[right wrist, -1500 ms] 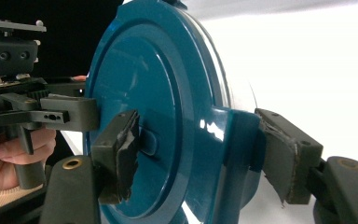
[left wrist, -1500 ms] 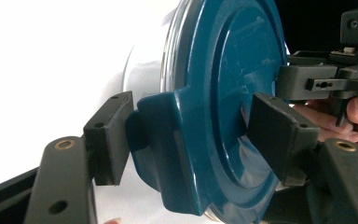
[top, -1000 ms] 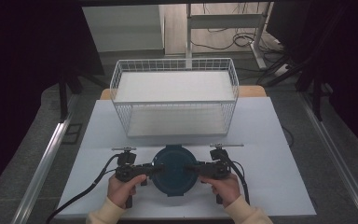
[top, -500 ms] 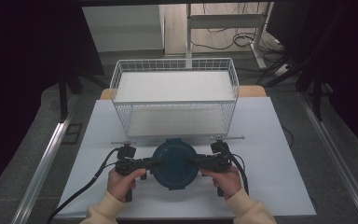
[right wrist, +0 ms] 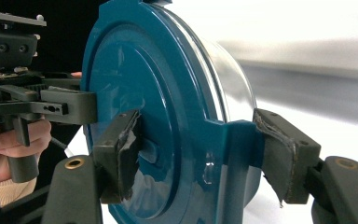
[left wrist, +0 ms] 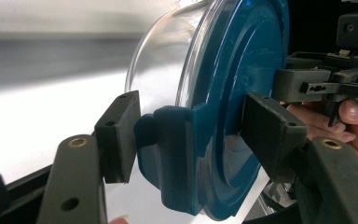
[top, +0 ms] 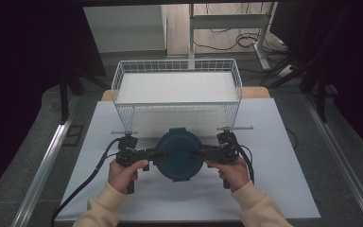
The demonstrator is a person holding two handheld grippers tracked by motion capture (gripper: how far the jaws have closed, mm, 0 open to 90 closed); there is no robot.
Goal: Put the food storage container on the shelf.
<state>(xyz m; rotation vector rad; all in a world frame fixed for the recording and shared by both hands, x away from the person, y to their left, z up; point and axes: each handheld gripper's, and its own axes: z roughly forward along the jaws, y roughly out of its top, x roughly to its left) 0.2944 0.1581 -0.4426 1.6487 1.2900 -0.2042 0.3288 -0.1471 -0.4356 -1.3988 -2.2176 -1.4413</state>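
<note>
A round clear container with a dark blue lid (top: 177, 153) hangs just above the white table, in front of the wire basket. My left gripper (top: 160, 154) clamps its left rim and my right gripper (top: 194, 152) clamps its right rim. In the left gripper view my left gripper (left wrist: 196, 140) has one pad on the lid's side latch (left wrist: 168, 154) and the other on the lid's top face. In the right gripper view my right gripper (right wrist: 200, 156) pinches the lid (right wrist: 168, 116) the same way, with the glass body behind it. Each view shows the other gripper across the lid.
A white wire basket (top: 177, 105) with a white bottom stands at the back of the white table (top: 274, 189), close behind the container. Black cables trail from both grippers toward the table's front left and right. Dark floor and metal rails flank the table.
Both hands have lifted the container off the table and carried it a little toward the basket. Both grips look the same.
</note>
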